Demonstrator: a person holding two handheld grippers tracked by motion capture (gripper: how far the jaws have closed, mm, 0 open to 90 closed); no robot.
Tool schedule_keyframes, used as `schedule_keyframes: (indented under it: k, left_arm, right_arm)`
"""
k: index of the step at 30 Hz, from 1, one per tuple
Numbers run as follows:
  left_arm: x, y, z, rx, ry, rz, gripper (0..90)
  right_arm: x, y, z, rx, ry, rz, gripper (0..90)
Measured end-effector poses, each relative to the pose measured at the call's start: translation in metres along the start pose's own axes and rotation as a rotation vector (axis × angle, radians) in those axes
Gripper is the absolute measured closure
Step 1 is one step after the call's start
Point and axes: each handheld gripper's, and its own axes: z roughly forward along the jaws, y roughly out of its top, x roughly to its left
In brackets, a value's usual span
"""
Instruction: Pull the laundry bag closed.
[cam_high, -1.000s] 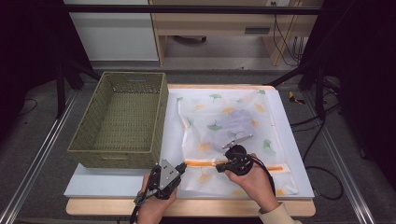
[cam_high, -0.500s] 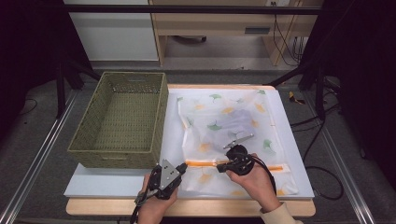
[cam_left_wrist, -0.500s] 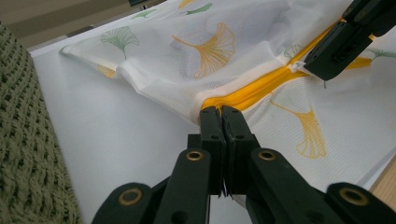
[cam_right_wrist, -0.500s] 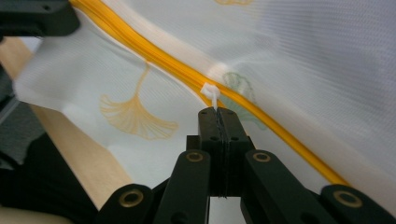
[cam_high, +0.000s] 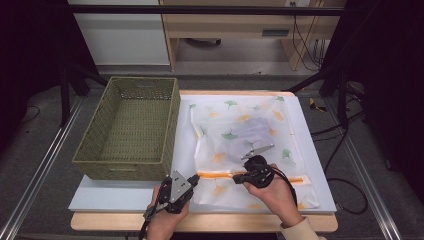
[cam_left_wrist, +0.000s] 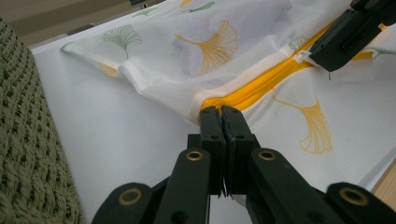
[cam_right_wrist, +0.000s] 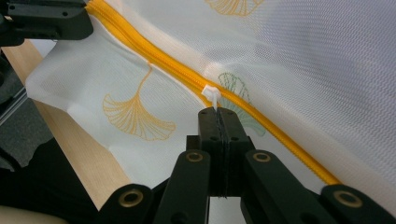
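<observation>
Two hand-held grippers clamped: left (cam_left_wrist: 222, 111) on bag edge | right (cam_right_wrist: 217, 112) on pull tab (cam_right_wrist: 211, 94) | mesh bag (cam_high: 240, 135) (ginkgo print, yellow zipper (cam_high: 220, 174))

A white mesh laundry bag (cam_high: 240, 145) printed with yellow and green ginkgo leaves lies flat on the white tabletop, just beside the basket. Its orange-yellow zipper (cam_high: 220, 174) runs across the near end, the small white zipper pull (cam_right_wrist: 211, 95) sitting partway along it. Something pale shows through the mesh.

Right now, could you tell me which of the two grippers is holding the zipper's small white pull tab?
The right gripper, shut on the white pull tab. The left gripper instead pinches the mesh bag at the zipper's end.
</observation>
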Motion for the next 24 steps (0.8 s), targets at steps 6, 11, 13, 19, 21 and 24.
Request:
schedule_keyframes:
  k: [6, 11, 13, 19, 21, 24]
  left_arm:
    - [-0.0005, 0.0008, -0.0015, 0.000, 0.001, 0.012, 88.1]
    - [-0.0012, 0.0018, -0.0020, -0.003, -0.001, 0.013, 88.1]
    - [-0.0012, 0.0017, -0.0014, -0.002, 0.001, 0.014, 88.2]
    - [-0.0032, 0.0036, -0.0029, -0.005, 0.011, 0.021, 88.2]
    - [-0.0039, 0.0037, -0.0027, -0.003, 0.010, 0.027, 88.2]
    - [-0.0047, 0.0042, -0.0022, -0.004, 0.006, 0.034, 88.2]
  right_arm:
    - [0.0012, 0.0001, 0.0002, 0.008, -0.009, -0.003, 90.0]
    - [0.0014, -0.0014, 0.0020, 0.009, -0.009, -0.009, 90.0]
    - [0.0005, -0.0026, 0.0017, 0.000, -0.005, -0.013, 90.0]
    - [0.0018, -0.0023, -0.0009, 0.005, -0.012, -0.005, 90.0]
    - [0.0028, -0.0024, -0.0017, 0.018, -0.014, 0.007, 90.0]
    - [0.0018, -0.0029, -0.0021, 0.031, -0.008, 0.023, 90.0]
